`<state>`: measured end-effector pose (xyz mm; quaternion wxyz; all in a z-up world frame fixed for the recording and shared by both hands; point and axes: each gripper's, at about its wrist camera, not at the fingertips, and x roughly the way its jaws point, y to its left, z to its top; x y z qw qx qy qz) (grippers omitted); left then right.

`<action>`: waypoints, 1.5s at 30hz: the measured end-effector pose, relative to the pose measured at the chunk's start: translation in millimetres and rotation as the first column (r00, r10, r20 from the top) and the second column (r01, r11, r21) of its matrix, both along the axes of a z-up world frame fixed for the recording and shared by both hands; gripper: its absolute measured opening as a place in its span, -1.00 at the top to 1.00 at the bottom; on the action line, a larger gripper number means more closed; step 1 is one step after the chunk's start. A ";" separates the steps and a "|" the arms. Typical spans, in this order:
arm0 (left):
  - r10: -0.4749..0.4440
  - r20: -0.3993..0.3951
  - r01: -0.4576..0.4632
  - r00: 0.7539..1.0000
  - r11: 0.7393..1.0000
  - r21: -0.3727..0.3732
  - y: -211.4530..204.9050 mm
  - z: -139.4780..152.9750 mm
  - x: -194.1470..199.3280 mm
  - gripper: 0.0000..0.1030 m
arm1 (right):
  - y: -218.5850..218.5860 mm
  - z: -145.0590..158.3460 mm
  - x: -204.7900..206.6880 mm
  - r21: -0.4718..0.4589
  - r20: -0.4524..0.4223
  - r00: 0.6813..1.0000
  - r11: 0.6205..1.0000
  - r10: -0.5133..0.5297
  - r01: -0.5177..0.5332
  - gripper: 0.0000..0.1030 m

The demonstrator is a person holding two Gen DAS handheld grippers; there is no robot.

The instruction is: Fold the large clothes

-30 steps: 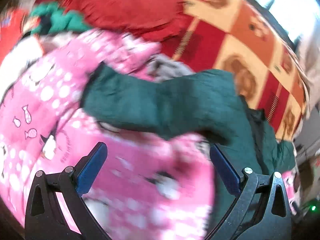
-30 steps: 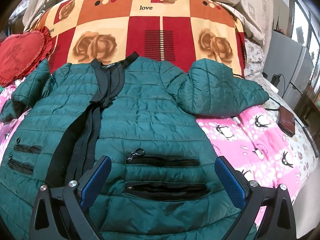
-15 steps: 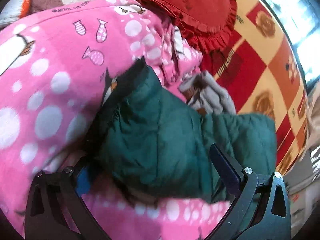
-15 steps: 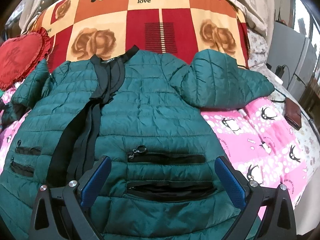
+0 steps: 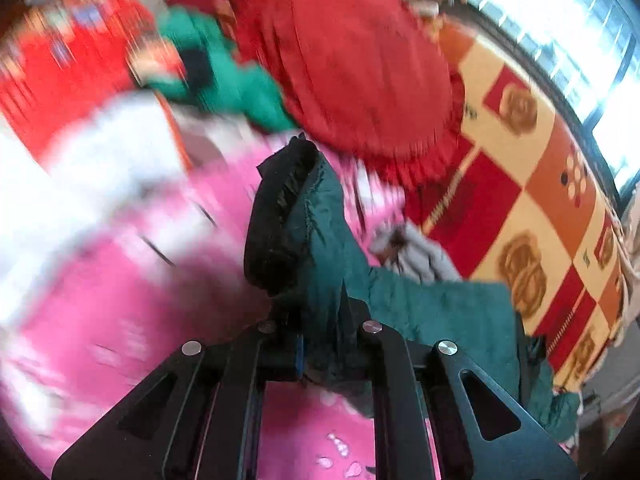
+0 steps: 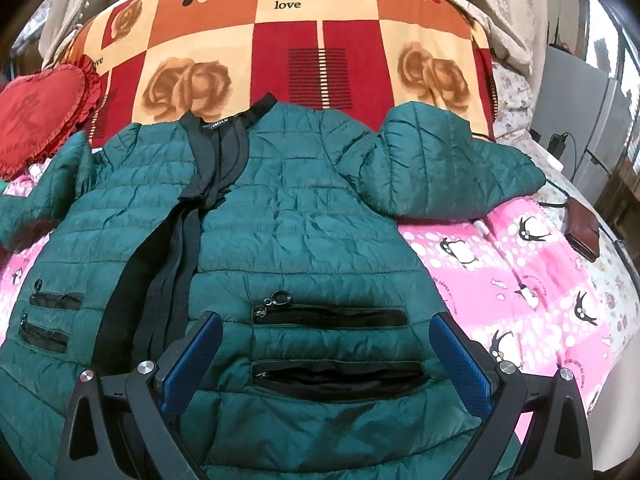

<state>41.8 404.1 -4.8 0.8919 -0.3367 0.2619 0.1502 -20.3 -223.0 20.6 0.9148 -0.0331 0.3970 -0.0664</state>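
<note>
A dark green quilted jacket (image 6: pixel 304 216) lies front-up on the bed, black collar at the far end, zip pockets near me. Its right sleeve (image 6: pixel 448 168) is bent out over the pink penguin blanket (image 6: pixel 540 272). My right gripper (image 6: pixel 324 364) is open and empty, hovering above the jacket's lower front. In the left wrist view my left gripper (image 5: pixel 320 344) is shut on the jacket's left sleeve (image 5: pixel 316 240); the black cuff stands up beyond the fingers. That view is motion-blurred.
A red heart cushion (image 6: pixel 36 116) lies at the far left, also in the left wrist view (image 5: pixel 352 60). A rose-patterned quilt (image 6: pixel 320 48) covers the bed's far end. A brown wallet (image 6: pixel 582 232) and a charger cable lie at the right edge. Grey cloth (image 5: pixel 416 252) sits by the sleeve.
My left gripper has closed on the jacket's left sleeve near the cuff and lifted it. My right gripper stayed open, drifting slightly closer over the jacket.
</note>
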 end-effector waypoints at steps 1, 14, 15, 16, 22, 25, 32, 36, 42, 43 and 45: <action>0.029 0.014 -0.030 0.999 0.999 0.020 7.0 12.0 -9.0 0.82 | -0.1 0.6 -0.8 0.001 0.003 1.000 1.000 0.000 0.000 -0.99; -0.260 0.129 0.238 0.957 0.957 0.164 -97.8 101.8 9.0 0.82 | -19.6 9.4 -10.4 0.059 0.050 0.995 0.995 -0.081 0.078 -0.99; -0.323 0.139 0.301 0.936 0.940 0.159 -121.3 106.0 19.1 0.82 | -22.7 10.5 -12.1 0.061 0.057 0.993 0.993 -0.103 0.099 -0.98; -0.382 0.149 0.362 0.912 0.921 0.146 -147.3 109.5 30.3 0.82 | -28.0 12.4 -13.3 0.067 0.061 0.990 0.990 -0.130 0.126 -0.98; -0.605 0.152 0.595 0.781 0.796 0.109 -291.6 109.5 93.6 0.82 | -45.7 11.3 0.4 -0.100 0.062 0.988 0.985 -0.138 0.144 -0.99; -0.701 0.155 0.695 0.696 0.712 0.098 -362.0 104.9 117.2 0.82 | -62.7 -10.6 11.4 -0.073 0.002 0.991 0.989 -0.131 0.131 -0.98; -0.829 0.144 0.834 0.540 0.550 0.040 -490.8 68.0 151.7 0.82 | -89.8 -47.6 21.8 0.068 -0.105 0.987 0.990 -0.120 0.127 -0.99; -0.863 0.097 0.868 0.496 0.493 -0.053 -530.5 25.6 174.0 0.82 | -95.3 -54.4 24.7 0.120 -0.126 0.986 0.985 -0.111 0.126 -0.98; -0.871 -0.010 0.866 0.492 0.490 -0.099 -547.1 -13.5 183.7 0.81 | -101.2 -63.5 26.7 0.178 -0.134 0.986 0.976 -0.101 0.124 -0.99; -0.871 -0.017 0.865 0.491 0.489 -0.113 -547.0 -15.0 184.2 0.81 | -101.5 -64.2 27.4 0.180 -0.136 0.986 0.976 -0.100 0.124 -0.99; -0.872 -0.027 0.865 0.488 0.487 -0.120 -550.3 -16.4 183.0 0.67 | -100.0 -64.4 27.7 0.173 -0.136 0.986 0.977 -0.101 0.124 -0.99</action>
